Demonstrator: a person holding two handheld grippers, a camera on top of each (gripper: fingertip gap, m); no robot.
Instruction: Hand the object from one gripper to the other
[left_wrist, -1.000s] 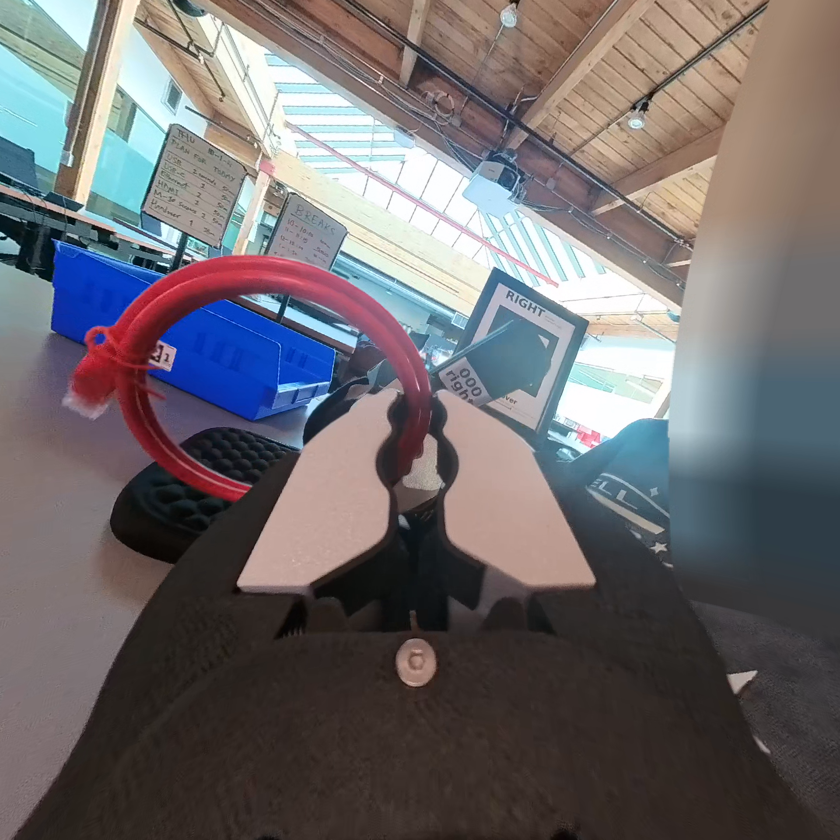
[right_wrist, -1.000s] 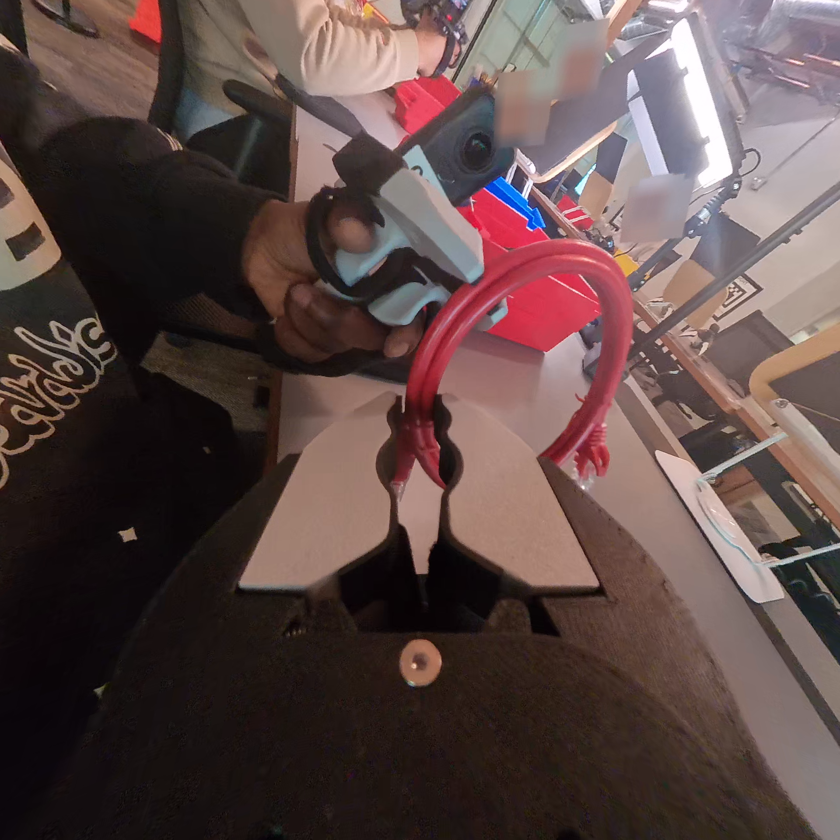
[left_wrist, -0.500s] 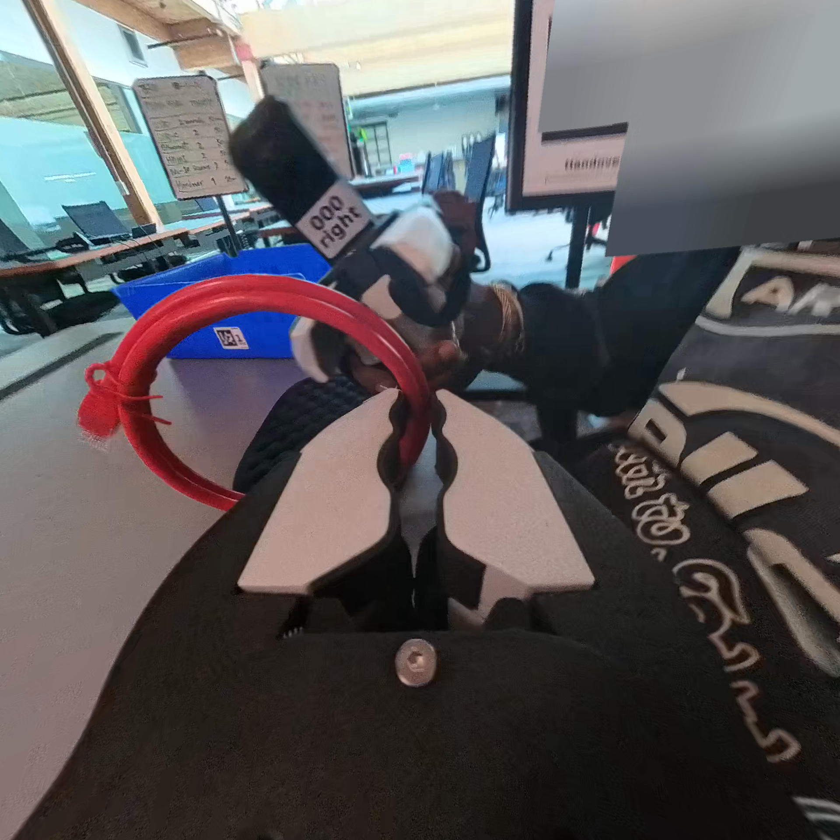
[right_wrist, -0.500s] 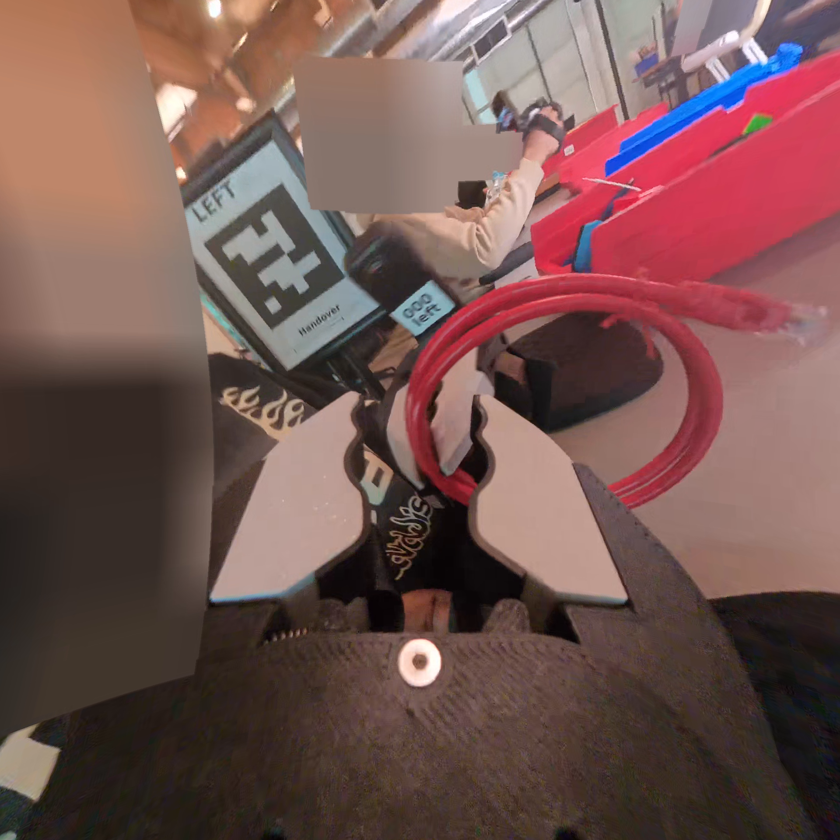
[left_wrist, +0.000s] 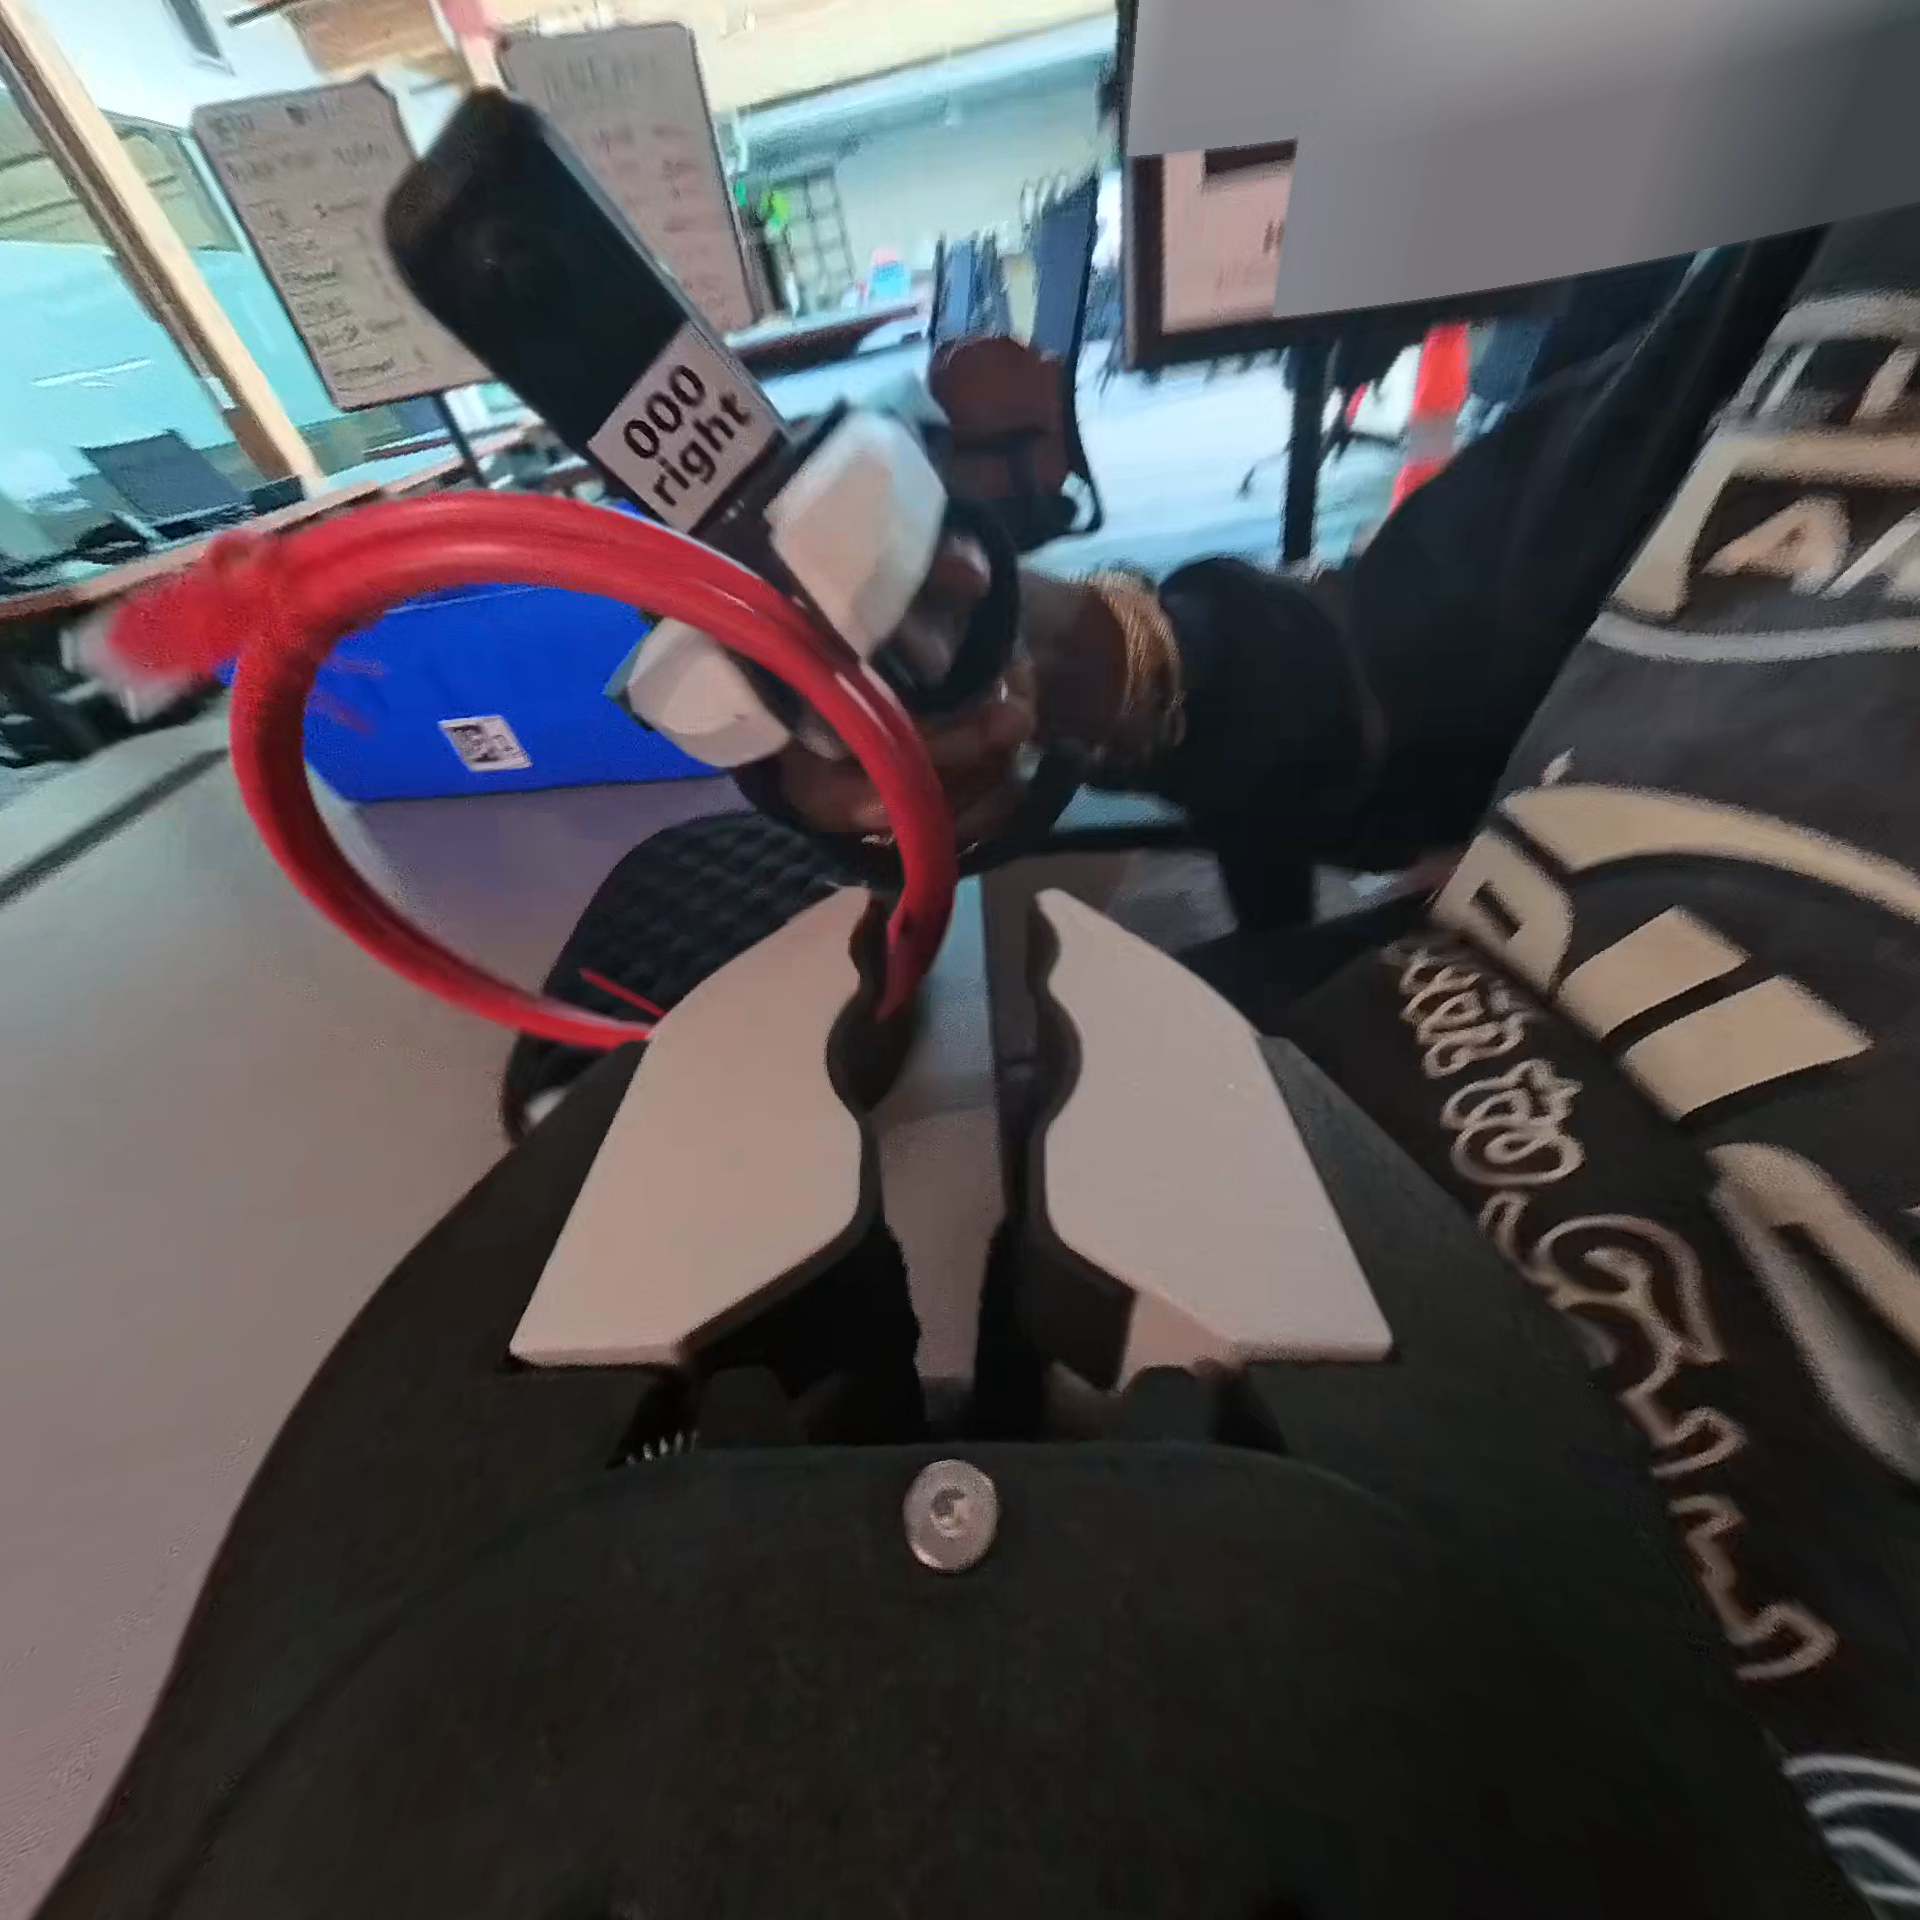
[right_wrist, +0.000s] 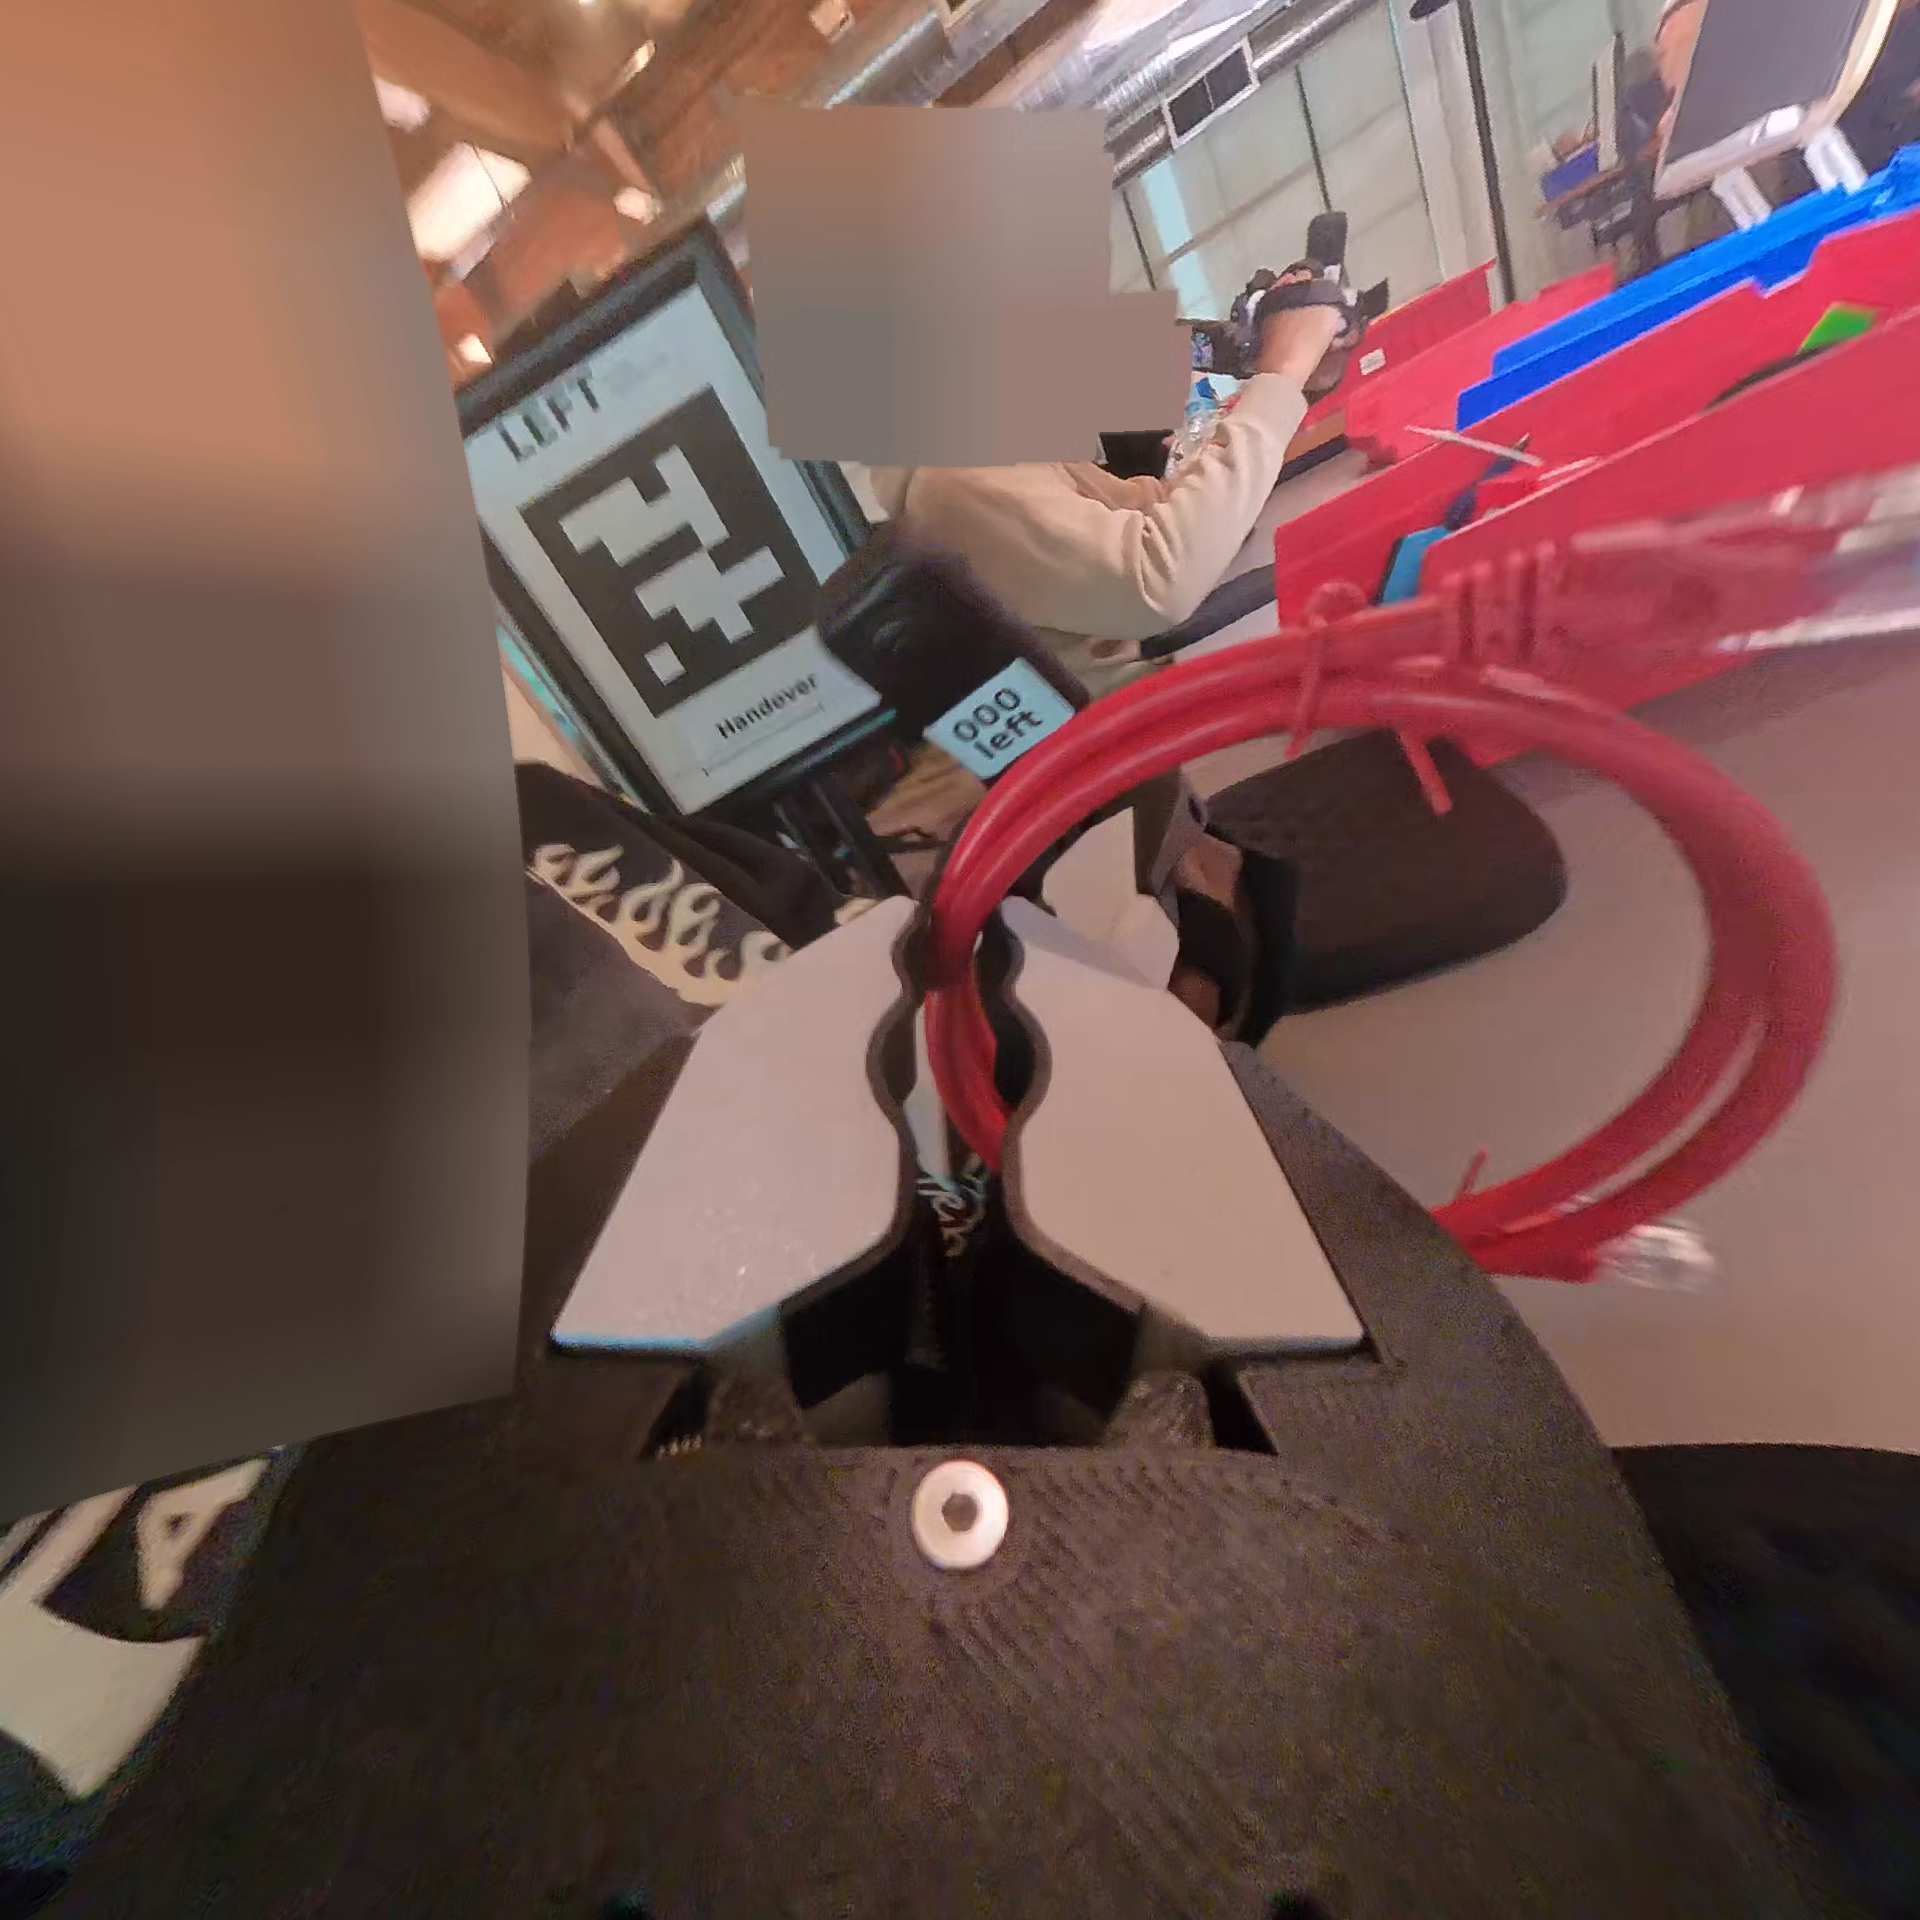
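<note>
A red cable coil, tied with red ties, hangs in the air between the two grippers. In the left wrist view my left gripper is open, and the coil passes loosely between its fingers, close to the left one. My right gripper shows beyond it in a hand, clamped on the coil's far side. In the right wrist view my right gripper is shut on the coil, whose loop hangs out to the right. The left gripper shows just behind it.
A grey table lies below. On it are a black padded mat, a blue bin and red bins. A framed marker sign stands behind. A person in a beige sleeve sits further back. Some 5 cm of space lies between my two pairs of fingers.
The right gripper, open around the coil half a second ago, has shut on it. The left gripper, shut on the coil before, has opened its fingers.
</note>
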